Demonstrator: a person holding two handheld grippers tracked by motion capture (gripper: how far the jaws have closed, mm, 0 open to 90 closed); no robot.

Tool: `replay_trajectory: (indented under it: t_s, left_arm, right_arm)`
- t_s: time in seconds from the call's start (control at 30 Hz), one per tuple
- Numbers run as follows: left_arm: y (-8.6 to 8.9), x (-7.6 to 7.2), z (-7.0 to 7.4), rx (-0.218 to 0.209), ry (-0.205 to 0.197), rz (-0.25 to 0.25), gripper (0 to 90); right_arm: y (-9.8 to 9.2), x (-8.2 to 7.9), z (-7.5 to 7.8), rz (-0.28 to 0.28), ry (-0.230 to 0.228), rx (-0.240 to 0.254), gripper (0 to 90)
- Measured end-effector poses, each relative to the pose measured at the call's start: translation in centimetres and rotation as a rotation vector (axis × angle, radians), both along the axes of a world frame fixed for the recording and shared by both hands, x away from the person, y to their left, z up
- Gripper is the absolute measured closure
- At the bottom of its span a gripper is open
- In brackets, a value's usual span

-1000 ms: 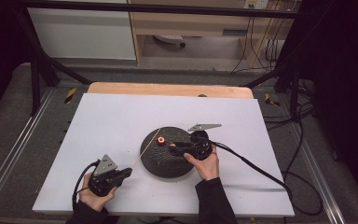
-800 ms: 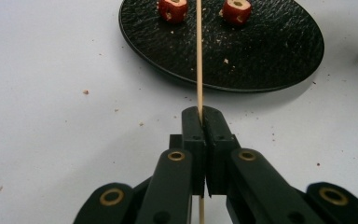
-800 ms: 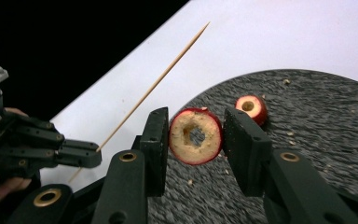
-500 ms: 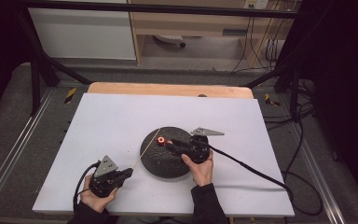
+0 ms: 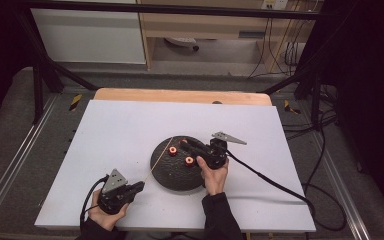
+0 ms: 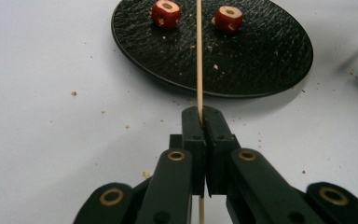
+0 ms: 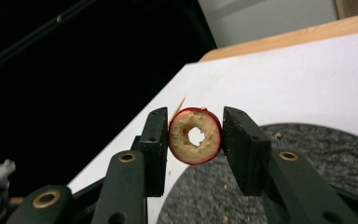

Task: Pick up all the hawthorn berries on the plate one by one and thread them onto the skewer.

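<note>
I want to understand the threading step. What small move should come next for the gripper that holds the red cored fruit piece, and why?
Probably the right gripper should ease the red cored fruit ring along onto the thin wooden skewer. The ring sits clamped between its jaws with the hole open, and a skewer tip shows just behind it. The left gripper clamps the skewer's other end, and two more red pieces wait on the round black plate.

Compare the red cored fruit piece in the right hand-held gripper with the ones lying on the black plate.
The held red cored fruit piece is clamped above the round black textured plate; the two loose red fruit pieces rest on it, apart. All three are red-skinned with a hole through the middle.
</note>
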State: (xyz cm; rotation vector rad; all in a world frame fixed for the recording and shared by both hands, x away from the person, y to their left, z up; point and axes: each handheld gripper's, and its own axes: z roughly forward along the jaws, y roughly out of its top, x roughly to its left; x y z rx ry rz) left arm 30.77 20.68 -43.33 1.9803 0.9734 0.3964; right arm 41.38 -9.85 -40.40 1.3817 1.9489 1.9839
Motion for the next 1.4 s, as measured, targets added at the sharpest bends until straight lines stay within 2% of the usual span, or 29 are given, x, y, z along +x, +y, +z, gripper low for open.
replay_trajectory:
  t_s: [0.13, 0.33, 0.53, 0.63, 0.8, 1.4]
  left_arm:
    - [-0.3, -0.4, -0.1, 0.012, -0.007, -0.007, 88.3]
    - [-0.7, -0.7, -0.2, 0.003, 0.0, -0.018, 88.3]
    - [-1.1, -1.0, -0.3, -0.009, 0.004, -0.026, 88.3]
    - [-1.2, -1.0, -0.3, -0.013, 0.005, -0.026, 88.3]
    - [-1.3, -1.1, -0.3, -0.016, 0.001, -0.025, 88.3]
    - [-1.3, -1.1, -0.3, -0.029, 0.003, -0.016, 88.3]
  right_arm:
    - [0.0, 0.4, 0.1, -0.034, -0.007, 0.028, 62.2]
    - [0.0, 0.9, 0.0, -0.066, -0.022, 0.055, 62.2]
    - [0.2, 1.1, -0.2, -0.093, -0.027, 0.116, 62.2]
    - [0.3, 1.1, -0.3, -0.103, -0.044, 0.146, 62.2]
    - [0.5, 0.9, -0.6, -0.099, -0.031, 0.178, 62.2]
    - [1.0, 0.6, -1.4, -0.101, -0.021, 0.212, 62.3]
